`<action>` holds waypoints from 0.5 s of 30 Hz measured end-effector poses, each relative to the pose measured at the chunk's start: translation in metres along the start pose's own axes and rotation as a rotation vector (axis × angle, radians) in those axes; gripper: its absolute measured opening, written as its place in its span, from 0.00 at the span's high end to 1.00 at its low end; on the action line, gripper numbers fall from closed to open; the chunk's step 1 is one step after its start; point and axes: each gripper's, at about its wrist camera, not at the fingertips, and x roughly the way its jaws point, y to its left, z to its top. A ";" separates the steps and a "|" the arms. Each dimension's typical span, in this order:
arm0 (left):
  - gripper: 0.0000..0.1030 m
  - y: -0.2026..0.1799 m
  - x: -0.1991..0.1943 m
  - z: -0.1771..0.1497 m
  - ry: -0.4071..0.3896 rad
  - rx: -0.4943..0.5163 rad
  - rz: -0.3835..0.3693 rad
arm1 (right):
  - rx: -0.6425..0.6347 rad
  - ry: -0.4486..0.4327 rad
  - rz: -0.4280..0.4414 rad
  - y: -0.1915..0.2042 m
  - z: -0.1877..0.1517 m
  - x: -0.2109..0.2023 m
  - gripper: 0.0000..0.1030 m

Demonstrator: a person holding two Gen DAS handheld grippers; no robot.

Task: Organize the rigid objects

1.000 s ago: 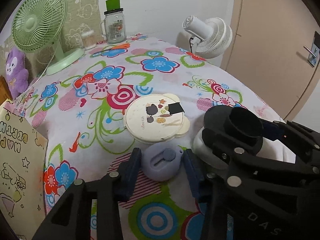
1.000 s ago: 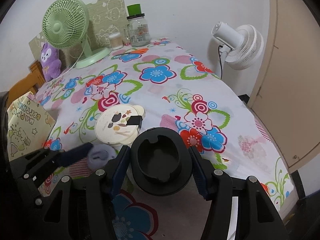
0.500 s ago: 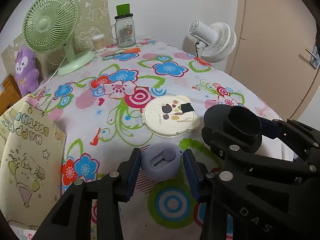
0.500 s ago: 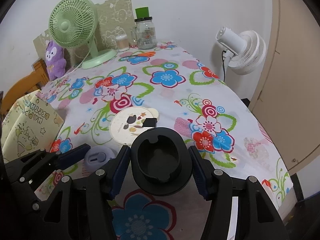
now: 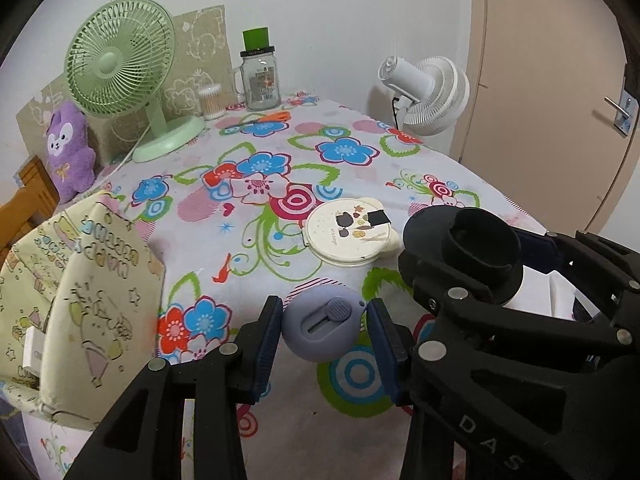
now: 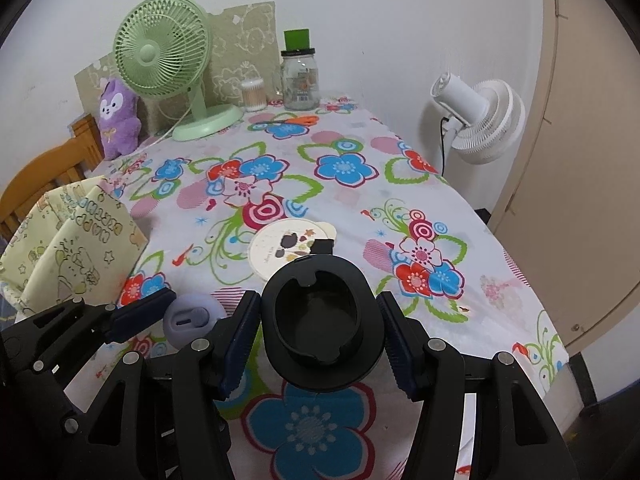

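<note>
STATE: your left gripper (image 5: 322,334) clamps the lilac cutter (image 5: 320,326), right gripper (image 6: 318,330) clamps the black holder (image 6: 320,320), both above the floral tablecloth (image 5: 256,236) | DO: carry level, probably toward the paper bag (image 5: 76,292) | WATCH: 2 grippers crowd.

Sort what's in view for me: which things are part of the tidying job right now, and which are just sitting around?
In play:
- lilac box cutter, clamped in the left claw
- black round holder, clamped in the right claw
- round cream tin, loose on the tablecloth
- patterned gift bag, possibly the destination

Just lying about:
- green fan
- white fan
- glass jar
- purple plush
- orange scissors
</note>
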 end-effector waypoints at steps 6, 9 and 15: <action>0.57 0.004 -0.013 0.000 -0.010 -0.003 0.002 | -0.009 -0.011 -0.012 0.007 0.002 -0.013 0.39; 0.57 0.004 -0.020 0.001 -0.018 0.005 0.009 | -0.009 -0.014 -0.019 0.010 0.003 -0.019 0.39; 0.57 0.005 -0.033 0.003 -0.037 0.023 0.020 | -0.003 -0.023 -0.012 0.014 0.007 -0.030 0.39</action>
